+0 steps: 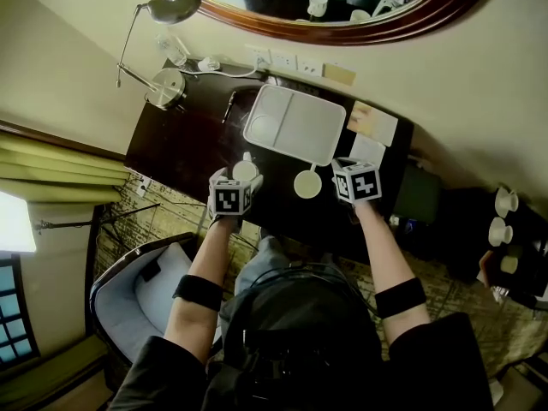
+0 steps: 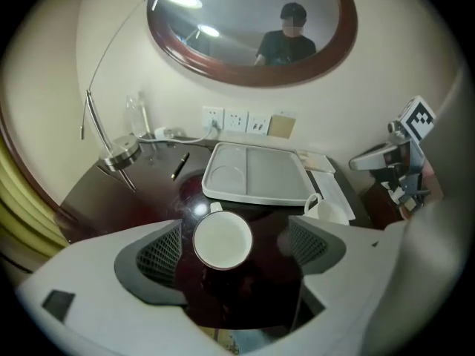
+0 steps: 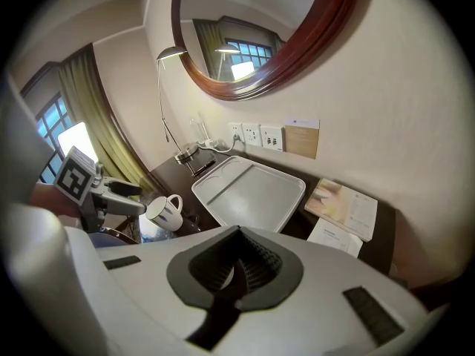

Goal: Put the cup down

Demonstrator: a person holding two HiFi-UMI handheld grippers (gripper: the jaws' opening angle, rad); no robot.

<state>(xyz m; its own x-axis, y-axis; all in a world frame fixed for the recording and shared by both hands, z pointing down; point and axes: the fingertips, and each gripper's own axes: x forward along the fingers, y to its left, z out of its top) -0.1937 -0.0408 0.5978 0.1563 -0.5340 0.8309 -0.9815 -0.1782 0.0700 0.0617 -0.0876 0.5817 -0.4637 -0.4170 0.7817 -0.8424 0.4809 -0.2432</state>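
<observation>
A white cup (image 2: 223,240) stands upright on the dark desk (image 2: 133,191), just in front of the white tray (image 2: 256,173). My left gripper (image 2: 234,247) is open around it, and neither pad touches it; the cup sits nearer the left pad. From above, that cup (image 1: 246,169) shows at the tip of my left gripper (image 1: 236,181). A second white cup (image 1: 307,184) stands to the right of it, beside my right gripper (image 1: 339,176). The right gripper (image 3: 237,273) is shut, and I see nothing gripped between its pads.
A desk lamp (image 1: 167,88) and a pen (image 1: 228,105) lie at the desk's back left, papers (image 1: 372,122) at the back right. Wall sockets (image 1: 282,60) and an oval mirror are behind. A chair (image 1: 150,289) sits near left, more cups (image 1: 505,202) far right.
</observation>
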